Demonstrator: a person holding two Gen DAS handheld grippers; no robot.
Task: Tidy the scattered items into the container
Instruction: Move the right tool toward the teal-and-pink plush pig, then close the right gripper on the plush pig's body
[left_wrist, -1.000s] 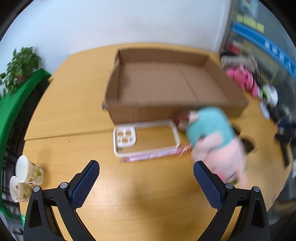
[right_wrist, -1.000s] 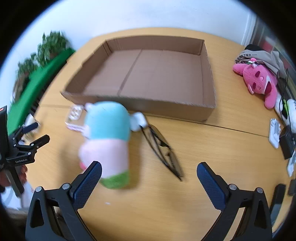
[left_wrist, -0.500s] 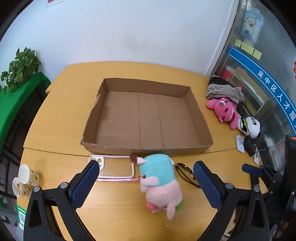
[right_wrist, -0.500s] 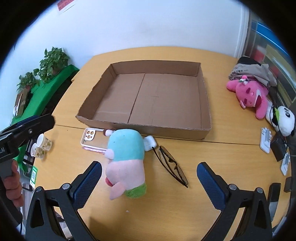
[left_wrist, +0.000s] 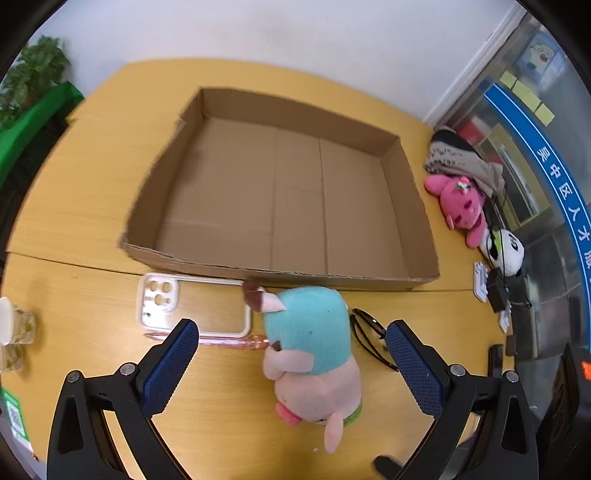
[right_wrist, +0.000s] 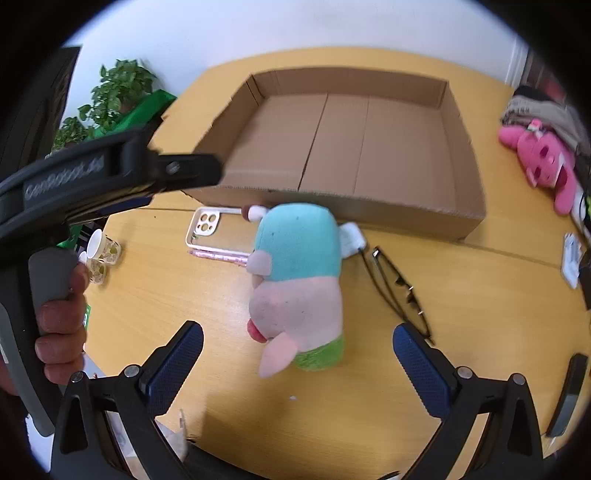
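One cardboard box (left_wrist: 280, 192) sits on the wooden bench (left_wrist: 92, 192), and nothing lies inside it. Just in front of the box's near wall lie four scattered items: one plush toy (left_wrist: 314, 350) in teal, pink and green, one clear phone case (left_wrist: 192, 310), one pink pen (left_wrist: 229, 340) and one pair of glasses (right_wrist: 400, 286). The phone case lies against the near wall toward the box's left end, with the pen just beside the case's near edge. The plush toy lies at the middle of the near wall, its head end almost touching the box, and the glasses lie just to its right. Off the box's right side rest one pink plush (left_wrist: 461, 206) and one panda plush (left_wrist: 506, 251); two paper cups (right_wrist: 99, 254) stand well off its left.

The left gripper (left_wrist: 291, 358) has its jaws spread wide and empty, the plush toy showing between them. The right gripper (right_wrist: 297, 362) likewise has jaws wide apart, holding nothing, with the toy's green end between them. A hand (right_wrist: 61, 325) grips the left gripper's handle.
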